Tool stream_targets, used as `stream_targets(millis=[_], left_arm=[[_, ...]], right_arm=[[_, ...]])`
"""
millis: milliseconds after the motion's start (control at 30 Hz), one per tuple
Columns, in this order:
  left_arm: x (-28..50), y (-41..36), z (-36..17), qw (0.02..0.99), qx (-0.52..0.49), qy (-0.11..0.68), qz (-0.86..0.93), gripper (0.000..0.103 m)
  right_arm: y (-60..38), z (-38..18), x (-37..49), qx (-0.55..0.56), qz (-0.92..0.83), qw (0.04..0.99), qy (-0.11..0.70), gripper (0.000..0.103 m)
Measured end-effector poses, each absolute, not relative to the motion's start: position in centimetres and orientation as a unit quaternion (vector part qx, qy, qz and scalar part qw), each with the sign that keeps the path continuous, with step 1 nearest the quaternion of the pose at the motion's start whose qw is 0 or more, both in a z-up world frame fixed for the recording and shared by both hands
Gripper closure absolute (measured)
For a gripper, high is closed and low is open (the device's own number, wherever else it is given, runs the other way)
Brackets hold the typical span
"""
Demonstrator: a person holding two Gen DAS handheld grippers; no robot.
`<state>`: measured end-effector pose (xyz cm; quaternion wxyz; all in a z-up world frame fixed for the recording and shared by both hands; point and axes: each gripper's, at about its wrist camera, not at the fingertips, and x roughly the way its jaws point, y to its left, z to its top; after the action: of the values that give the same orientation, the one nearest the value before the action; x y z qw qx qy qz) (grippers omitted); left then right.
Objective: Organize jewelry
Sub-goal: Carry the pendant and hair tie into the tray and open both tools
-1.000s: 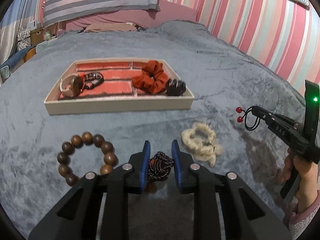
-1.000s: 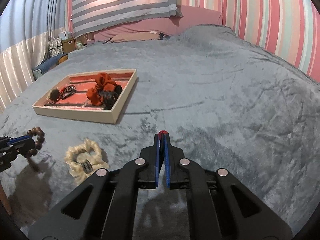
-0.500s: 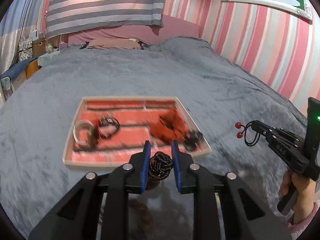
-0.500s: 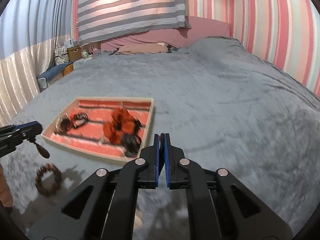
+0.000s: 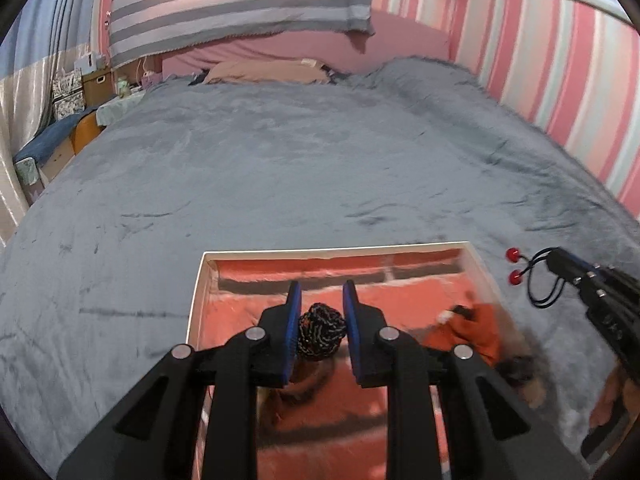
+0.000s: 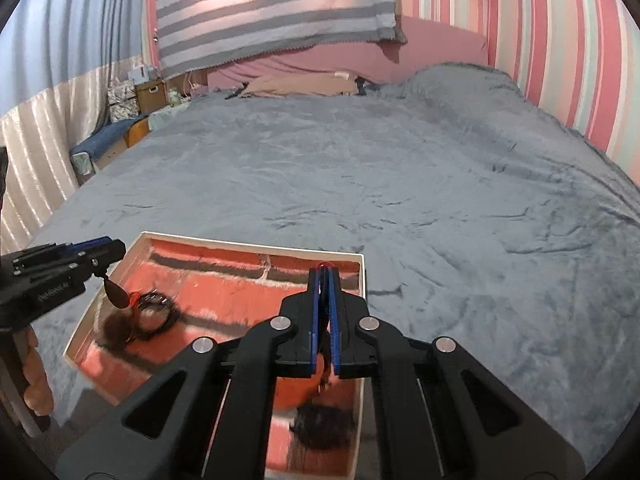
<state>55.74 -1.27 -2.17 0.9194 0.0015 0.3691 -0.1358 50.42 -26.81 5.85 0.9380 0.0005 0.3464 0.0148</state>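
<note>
Over a cream tray [image 5: 195,300] with a red lining on a grey blanket [image 5: 280,168], the left gripper [image 5: 320,312] pinches a dark braided hair tie [image 5: 320,332]. The right gripper [image 6: 324,292], nearly pressed together, clamps a black elastic with red beads [image 5: 514,266] above the tray's right side.

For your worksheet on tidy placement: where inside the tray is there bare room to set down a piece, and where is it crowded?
Bare lining runs along the tray's far strip, either side of the divider. Crowded: the orange scrunchie by the right wall and the dark bracelet near the left wall.
</note>
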Motion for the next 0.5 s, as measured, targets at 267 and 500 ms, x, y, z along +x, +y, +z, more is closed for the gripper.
stream_targets(millis=[267,500], left_arm=[[62.6,-1.2,-6.4,0.91,0.015,0.403,-0.097,0.081],[65.0,-1.4,-8.5,0.9,0.044,0.427,-0.07,0.081]], right_arm=[[-26.1,1.6,55.9,0.005,0.005,0.92,0.393,0.098],[-25.8,-1.8,58.9,0.003,0.0,0.898,0.441,0.097]])
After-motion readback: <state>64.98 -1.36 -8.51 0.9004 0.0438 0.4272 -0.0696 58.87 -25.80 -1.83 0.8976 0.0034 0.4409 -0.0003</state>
